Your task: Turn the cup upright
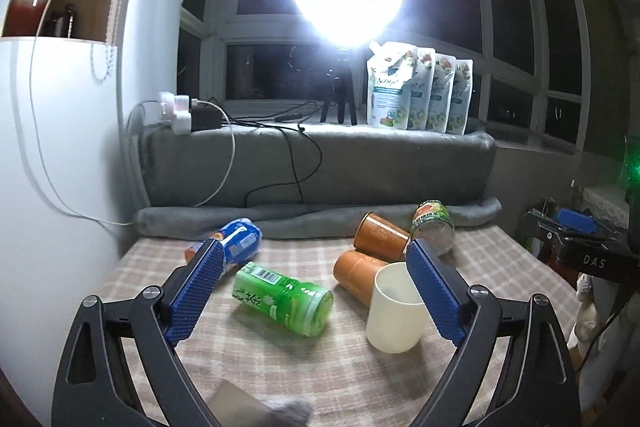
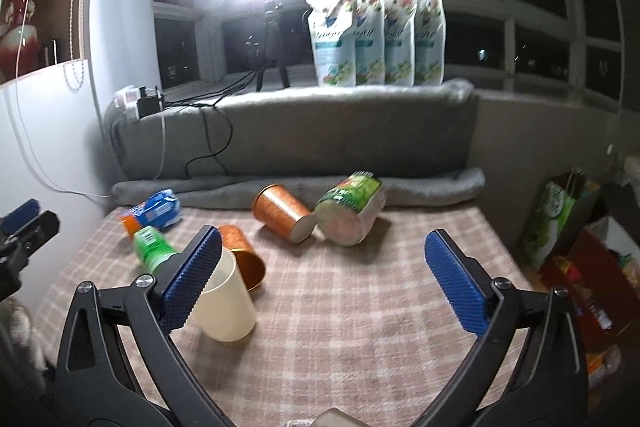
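Cream cup (image 1: 394,309) stands upright; only the right view shows an orange cup's (image 2: 244,257) opening; both grippers' fingers apart.

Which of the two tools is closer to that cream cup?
Hard to call; perhaps the right tool: one of its fingers overlaps the cream cup. The left tool has the cup by its own right finger. Both are open.
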Tool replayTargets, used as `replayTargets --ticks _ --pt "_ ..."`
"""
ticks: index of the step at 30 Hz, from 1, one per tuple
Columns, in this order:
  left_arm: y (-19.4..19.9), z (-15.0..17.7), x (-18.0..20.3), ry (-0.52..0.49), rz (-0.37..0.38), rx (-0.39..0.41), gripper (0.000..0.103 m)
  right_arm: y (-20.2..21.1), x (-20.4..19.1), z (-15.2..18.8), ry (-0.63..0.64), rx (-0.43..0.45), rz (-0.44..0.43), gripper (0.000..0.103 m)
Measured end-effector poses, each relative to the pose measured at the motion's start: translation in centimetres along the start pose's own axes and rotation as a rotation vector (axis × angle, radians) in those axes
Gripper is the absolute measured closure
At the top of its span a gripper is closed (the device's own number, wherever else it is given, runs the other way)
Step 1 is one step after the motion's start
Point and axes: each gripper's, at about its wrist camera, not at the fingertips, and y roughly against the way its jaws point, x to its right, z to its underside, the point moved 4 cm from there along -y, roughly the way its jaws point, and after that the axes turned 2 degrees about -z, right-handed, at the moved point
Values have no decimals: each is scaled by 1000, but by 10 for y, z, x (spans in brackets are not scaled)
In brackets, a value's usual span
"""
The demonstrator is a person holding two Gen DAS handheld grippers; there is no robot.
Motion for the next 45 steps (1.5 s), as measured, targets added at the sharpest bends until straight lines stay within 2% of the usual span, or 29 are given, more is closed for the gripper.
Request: replayTargets --ticks 11,45 --pt "10 -2 -6 18 -17 -8 11 9 1 -7 8 47 55 0" --pt "15 -8 -10 31 -25 6 10 8 -1 -11 29 61 74 0"
